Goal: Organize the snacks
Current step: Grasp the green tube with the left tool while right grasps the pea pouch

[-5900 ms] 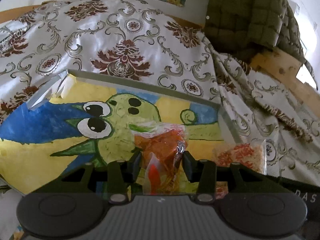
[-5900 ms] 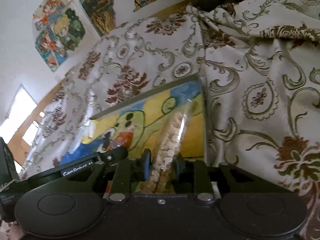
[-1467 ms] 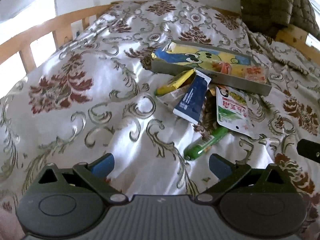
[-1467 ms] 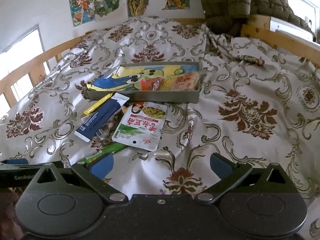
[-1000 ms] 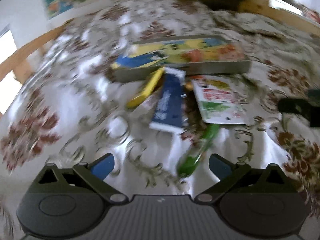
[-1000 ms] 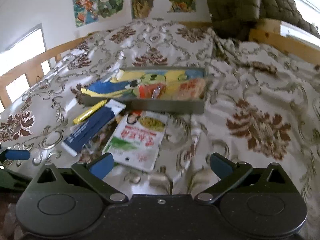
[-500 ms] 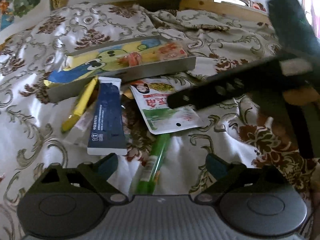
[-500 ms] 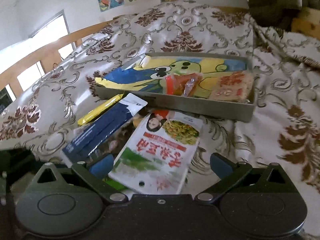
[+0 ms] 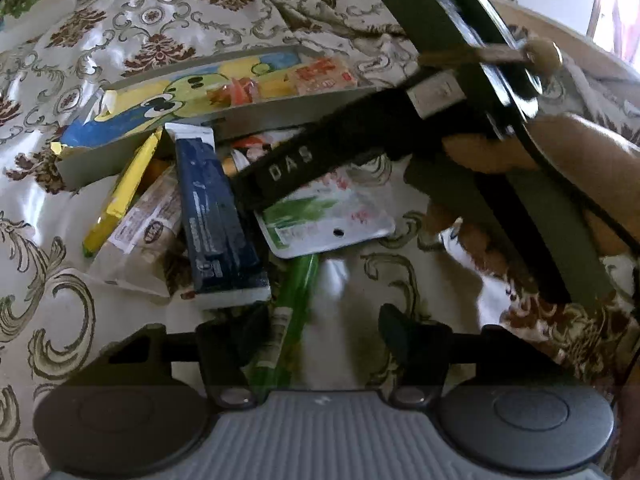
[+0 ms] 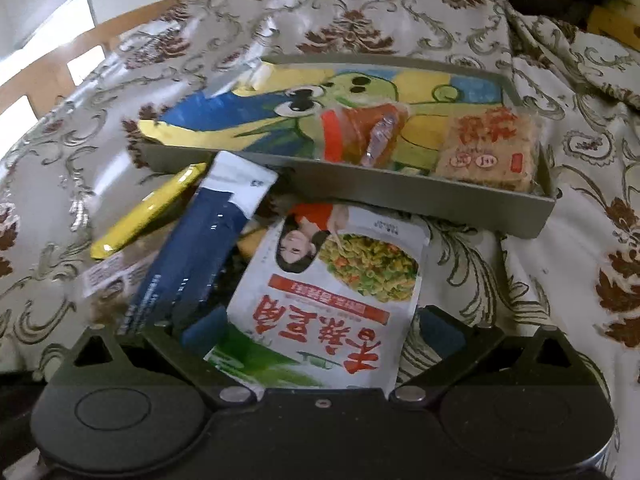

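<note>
A grey tray [image 10: 400, 196] with a cartoon liner holds an orange snack bag [image 10: 360, 136] and a tan cracker pack [image 10: 488, 152]. In front of it lie a white and green pouch [image 10: 332, 292], a navy packet [image 10: 192, 256] and a yellow stick [image 10: 148, 208]. My right gripper [image 10: 320, 332] is open with its fingers on either side of the pouch's near end. My left gripper [image 9: 320, 332] is open around a green stick pack [image 9: 292, 304]. The right gripper's body [image 9: 360, 140] crosses the left wrist view over the pouch [image 9: 320, 220].
All this lies on a patterned bedspread [image 10: 580, 260]. A clear wrapped snack [image 9: 144, 232] lies beside the navy packet [image 9: 212, 216]. A wooden bed rail [image 10: 52, 76] runs at the left. The holder's hand [image 9: 540, 160] is at the right.
Both grippers have moved down and forward toward the loose snacks. The right one now straddles the pouch and the left one straddles the green stick pack, its jaws narrower than before.
</note>
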The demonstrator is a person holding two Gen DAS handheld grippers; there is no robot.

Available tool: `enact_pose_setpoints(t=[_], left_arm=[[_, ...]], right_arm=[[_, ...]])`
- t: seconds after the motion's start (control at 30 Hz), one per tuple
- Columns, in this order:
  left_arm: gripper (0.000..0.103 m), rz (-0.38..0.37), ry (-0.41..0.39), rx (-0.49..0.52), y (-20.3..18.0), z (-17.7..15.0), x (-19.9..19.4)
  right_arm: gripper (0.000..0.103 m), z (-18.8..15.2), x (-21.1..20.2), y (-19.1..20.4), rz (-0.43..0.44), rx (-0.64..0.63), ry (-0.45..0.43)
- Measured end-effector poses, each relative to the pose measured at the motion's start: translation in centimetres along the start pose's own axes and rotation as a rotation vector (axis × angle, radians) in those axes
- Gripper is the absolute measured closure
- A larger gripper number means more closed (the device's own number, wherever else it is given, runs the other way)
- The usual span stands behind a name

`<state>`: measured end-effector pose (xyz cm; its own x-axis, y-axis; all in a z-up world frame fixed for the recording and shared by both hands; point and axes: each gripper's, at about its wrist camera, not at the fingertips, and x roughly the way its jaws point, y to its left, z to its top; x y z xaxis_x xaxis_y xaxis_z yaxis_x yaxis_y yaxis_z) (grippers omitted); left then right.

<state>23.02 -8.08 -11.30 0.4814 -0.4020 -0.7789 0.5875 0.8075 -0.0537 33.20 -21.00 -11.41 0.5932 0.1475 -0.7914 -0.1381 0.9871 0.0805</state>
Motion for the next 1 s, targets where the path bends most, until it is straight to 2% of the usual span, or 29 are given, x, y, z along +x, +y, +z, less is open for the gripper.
enact_pose_setpoints(t=[0.03, 0.1, 0.2, 0.3, 0.33, 0.4, 0.53, 0.63, 0.73, 0.83, 0.9, 1.0], left_arm=[[0.04, 0.006, 0.009, 0.003, -0.1, 0.0, 0.1], [0.043, 0.014, 0.023, 0.009, -0.2, 0.2, 0.1], [0.043, -0.007, 0.035, -0.015, -0.1, 0.3, 0.2], [0.043, -0.021, 0.042, -0.045, 0.5, 0.3, 0.4], [0.043, -0.025, 0.045, -0.056, 0.7, 0.3, 0.5], [0.043, -0.025, 0.048, -0.065, 0.9, 0.2, 0.8], [0.043, -0.022, 0.044, -0.065, 0.9, 0.1, 0.8], [0.043, -0.023, 0.041, -0.071, 1.0, 0.1, 0.9], [0.043, -0.031, 0.038, -0.08, 1.0, -0.1, 0.8], [0.044, -0.034, 0.039, -0.097, 1.2, 0.0, 0.7], [0.054, -0.025, 0.04, -0.1, 1.4, 0.0, 0.6], [0.061, -0.02, 0.04, -0.111, 1.8, 0.0, 0.6]], right_arm=[[0.001, 0.0, 0.0, -0.3, -0.001, 0.02, 0.008], [0.008, 0.0, 0.0, -1.2, 0.013, 0.066, 0.017], [0.016, -0.1, -0.1, -2.4, 0.026, 0.133, 0.045], [0.019, 0.0, -0.5, -2.4, 0.03, 0.145, 0.049], [0.018, 0.1, -0.4, -2.3, 0.035, 0.143, 0.046], [0.01, 0.0, -0.2, -1.7, 0.038, 0.129, 0.044], [0.006, 0.2, -0.1, -0.6, 0.052, 0.089, 0.039], [0.006, 0.5, 0.1, 0.3, 0.026, 0.055, 0.041], [0.01, 0.3, 0.5, 1.0, -0.044, -0.015, 0.059], [0.017, 0.1, 0.2, 1.0, -0.063, -0.045, 0.056], [0.021, 0.1, 0.0, 0.9, -0.065, -0.054, 0.059], [0.023, 0.1, -0.3, 0.9, -0.06, -0.061, 0.067]])
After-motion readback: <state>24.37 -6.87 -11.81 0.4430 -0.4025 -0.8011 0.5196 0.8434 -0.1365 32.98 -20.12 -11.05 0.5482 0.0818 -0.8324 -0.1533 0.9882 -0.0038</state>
